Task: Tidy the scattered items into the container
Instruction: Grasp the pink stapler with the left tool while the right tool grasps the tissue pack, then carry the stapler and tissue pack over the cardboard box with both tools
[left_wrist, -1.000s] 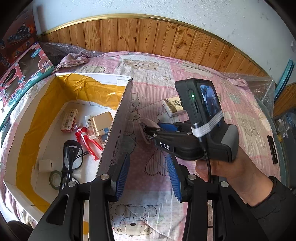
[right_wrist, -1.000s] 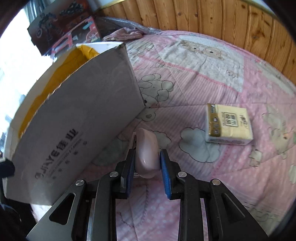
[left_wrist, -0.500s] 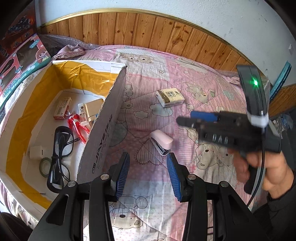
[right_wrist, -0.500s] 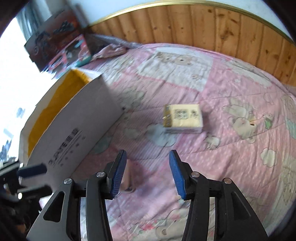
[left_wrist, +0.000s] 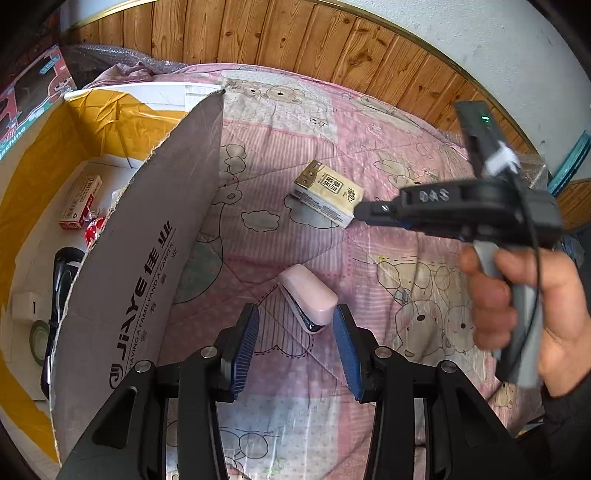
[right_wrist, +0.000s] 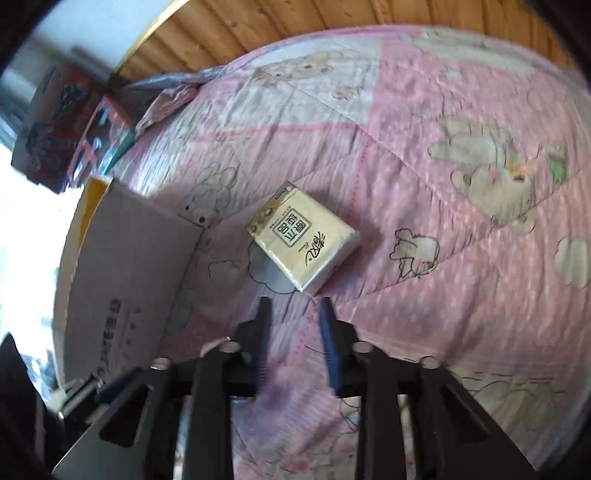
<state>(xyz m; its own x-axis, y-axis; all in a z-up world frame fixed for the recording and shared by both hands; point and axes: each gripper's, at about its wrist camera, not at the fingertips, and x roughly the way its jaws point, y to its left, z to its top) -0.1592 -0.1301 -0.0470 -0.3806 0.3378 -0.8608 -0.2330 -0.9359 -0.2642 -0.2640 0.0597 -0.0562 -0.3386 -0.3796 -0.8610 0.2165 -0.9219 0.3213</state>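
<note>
Two items loose on the bed quilt: one pink stapler, one tissue pack. My left hand-held gripper stands apart, empty, its tips flanking the stapler. My right hand-held gripper is apart, empty, near the pack. One cardboard box left; its raised flap edge is close, with open quilt rightward.

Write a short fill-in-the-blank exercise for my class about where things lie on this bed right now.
1. The pink stapler lies just ahead of the open ______ gripper.
2. The right gripper points at the pack of ______.
3. The tissue pack lies on the quilt, ______ the cardboard box.
4. The glasses lie ______ the box.

Missing words: left; tissues; outside; inside
</note>
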